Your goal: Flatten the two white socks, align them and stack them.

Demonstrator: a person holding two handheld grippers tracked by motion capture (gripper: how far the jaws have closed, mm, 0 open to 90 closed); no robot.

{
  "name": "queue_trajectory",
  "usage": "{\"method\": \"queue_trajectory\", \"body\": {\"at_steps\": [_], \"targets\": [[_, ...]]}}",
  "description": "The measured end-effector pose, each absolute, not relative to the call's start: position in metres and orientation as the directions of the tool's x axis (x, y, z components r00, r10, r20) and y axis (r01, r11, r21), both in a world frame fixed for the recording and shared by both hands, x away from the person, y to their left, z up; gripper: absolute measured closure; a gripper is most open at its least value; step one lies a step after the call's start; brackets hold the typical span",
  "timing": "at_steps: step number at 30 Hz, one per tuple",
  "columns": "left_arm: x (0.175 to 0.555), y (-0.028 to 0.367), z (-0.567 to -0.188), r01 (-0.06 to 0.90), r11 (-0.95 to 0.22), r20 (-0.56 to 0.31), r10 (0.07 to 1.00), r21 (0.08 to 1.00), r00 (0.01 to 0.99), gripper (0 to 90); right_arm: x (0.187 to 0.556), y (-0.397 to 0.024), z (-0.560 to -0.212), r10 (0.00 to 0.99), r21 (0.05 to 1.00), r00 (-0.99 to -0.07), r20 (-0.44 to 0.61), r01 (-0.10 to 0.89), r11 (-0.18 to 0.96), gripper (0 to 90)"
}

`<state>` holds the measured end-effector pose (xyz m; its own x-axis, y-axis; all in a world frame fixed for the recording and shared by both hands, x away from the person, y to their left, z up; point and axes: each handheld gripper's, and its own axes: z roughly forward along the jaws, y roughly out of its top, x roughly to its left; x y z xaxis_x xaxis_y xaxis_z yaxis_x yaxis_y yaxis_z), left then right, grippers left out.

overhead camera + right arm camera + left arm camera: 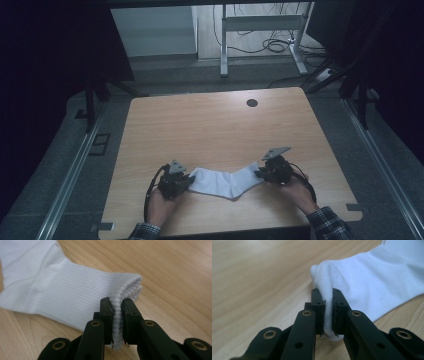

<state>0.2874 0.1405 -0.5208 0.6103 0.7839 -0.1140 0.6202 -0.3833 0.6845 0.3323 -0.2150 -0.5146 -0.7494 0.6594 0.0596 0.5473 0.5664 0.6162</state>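
High view: white sock (227, 181) is lying flat near the front edge of the tabletop (210, 125), roughly centred. Left gripper (186, 181) is clamping the toe end, jaws pinching a fold of fabric. Right gripper (260, 173) is clamping the ribbed cuff (125, 290). Grasp step looks done; next move probably needs both ends lifting together, keeping tension even.

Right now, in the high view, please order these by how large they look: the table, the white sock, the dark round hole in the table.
1. table, clearly the largest.
2. white sock, stretched between both grippers.
3. dark round hole, the smallest.
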Motion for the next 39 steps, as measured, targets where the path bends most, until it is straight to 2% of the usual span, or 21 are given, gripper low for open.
{"method": "queue_trajectory", "body": {"at_steps": [11,23,30,39], "targets": [[0.304,0.136,-0.499,0.58,-0.389,-0.083,0.777,0.716,0.623,82.6,0.341,-0.225,-0.49,0.682,0.674,-0.731,0.041,0.524,0.521,79.8],[0.346,0.129,-0.477,0.563,-0.385,-0.041,0.799,0.731,0.6,82.5,0.376,-0.228,-0.462,0.725,0.727,-0.688,0.02,0.508,0.462,79.8],[0.372,0.129,-0.479,0.587,-0.364,-0.043,0.824,0.723,0.565,82.2,0.401,-0.224,-0.465,0.749,0.726,-0.662,0.026,0.528,0.441,79.7],[0.386,0.129,-0.509,0.639,-0.352,-0.059,0.847,0.684,0.529,81.8,0.419,-0.219,-0.49,0.763,0.697,-0.644,0.046,0.568,0.438,79.4]]}}
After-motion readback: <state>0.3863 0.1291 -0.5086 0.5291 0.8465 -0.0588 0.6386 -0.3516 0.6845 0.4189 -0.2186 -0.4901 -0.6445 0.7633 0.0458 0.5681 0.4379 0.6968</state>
